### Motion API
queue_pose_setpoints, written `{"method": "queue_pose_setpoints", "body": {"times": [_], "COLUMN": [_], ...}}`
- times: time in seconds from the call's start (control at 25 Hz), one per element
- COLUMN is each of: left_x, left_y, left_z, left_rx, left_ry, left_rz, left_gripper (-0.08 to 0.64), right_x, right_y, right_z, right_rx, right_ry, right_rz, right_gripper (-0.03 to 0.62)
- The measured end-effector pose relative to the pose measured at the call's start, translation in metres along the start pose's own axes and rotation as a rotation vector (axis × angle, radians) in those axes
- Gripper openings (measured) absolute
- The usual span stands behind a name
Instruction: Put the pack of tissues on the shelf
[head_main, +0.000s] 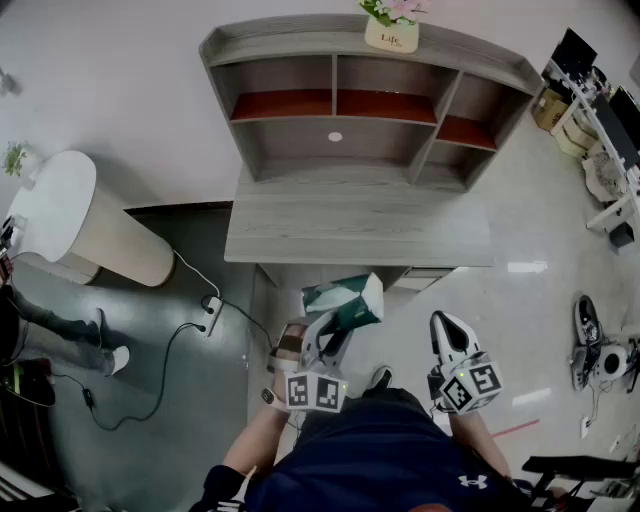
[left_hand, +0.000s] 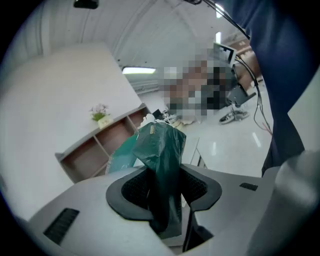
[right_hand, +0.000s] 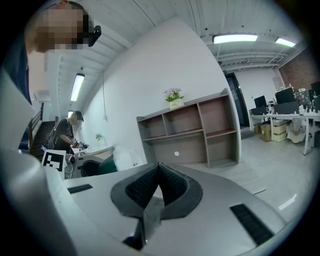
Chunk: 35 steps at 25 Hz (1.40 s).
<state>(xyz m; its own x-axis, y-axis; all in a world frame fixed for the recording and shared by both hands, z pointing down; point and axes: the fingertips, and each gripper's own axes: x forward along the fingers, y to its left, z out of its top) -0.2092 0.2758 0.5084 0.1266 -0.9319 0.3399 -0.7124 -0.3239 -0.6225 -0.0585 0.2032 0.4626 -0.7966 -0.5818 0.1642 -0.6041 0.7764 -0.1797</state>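
A green and white pack of tissues (head_main: 345, 302) hangs in the air just in front of the grey desk (head_main: 360, 235). My left gripper (head_main: 330, 330) is shut on its crumpled lower end. In the left gripper view the dark green wrapper (left_hand: 161, 160) is pinched between both pads. The wooden shelf unit (head_main: 365, 105) with several open compartments stands on the desk, ahead of the pack. My right gripper (head_main: 447, 330) hovers to the right of the pack, jaws together and empty. In the right gripper view its pads (right_hand: 170, 186) meet, and the shelf (right_hand: 192, 132) shows beyond them.
A small flowerpot (head_main: 392, 30) sits on the shelf's top board. A white round bin (head_main: 85, 220) stands to the left, with a power strip and cables (head_main: 205, 310) on the floor. Shoes (head_main: 590, 335) and office desks (head_main: 600, 110) lie to the right. A person stands at far left.
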Motion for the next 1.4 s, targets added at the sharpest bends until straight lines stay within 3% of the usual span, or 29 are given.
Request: {"method": "queue_pose_setpoints", "body": {"times": [0.08,0.16,0.8,1.12,1.4], "left_x": [-0.006,-0.009,0.046,0.087,0.110], "left_y": [-0.010,-0.020,-0.047,-0.060,-0.061], "left_z": [0.014,0.030,0.112,0.165,0.173], "left_rx": [0.118,0.177,0.260,0.230,0.223], "left_ry": [0.040,0.057,0.078,0.086,0.111], "left_rz": [-0.002,-0.010,-0.029,0.000,-0.012], "left_gripper": [0.170,0.170,0.172,0.173,0.173], "right_x": [-0.013,-0.028,-0.091,-0.121,-0.120], "right_y": [-0.005,-0.012,-0.090,-0.153,-0.181], "right_z": [-0.004,-0.003,0.014,0.018,0.018], "right_rx": [0.042,0.066,0.080,0.100,0.124], "right_ry": [0.002,-0.003,-0.058,-0.074,-0.060], "right_rz": [-0.001,-0.002,-0.053,-0.080,-0.086], "right_gripper": [0.009,0.009,0.009,0.009,0.009]}}
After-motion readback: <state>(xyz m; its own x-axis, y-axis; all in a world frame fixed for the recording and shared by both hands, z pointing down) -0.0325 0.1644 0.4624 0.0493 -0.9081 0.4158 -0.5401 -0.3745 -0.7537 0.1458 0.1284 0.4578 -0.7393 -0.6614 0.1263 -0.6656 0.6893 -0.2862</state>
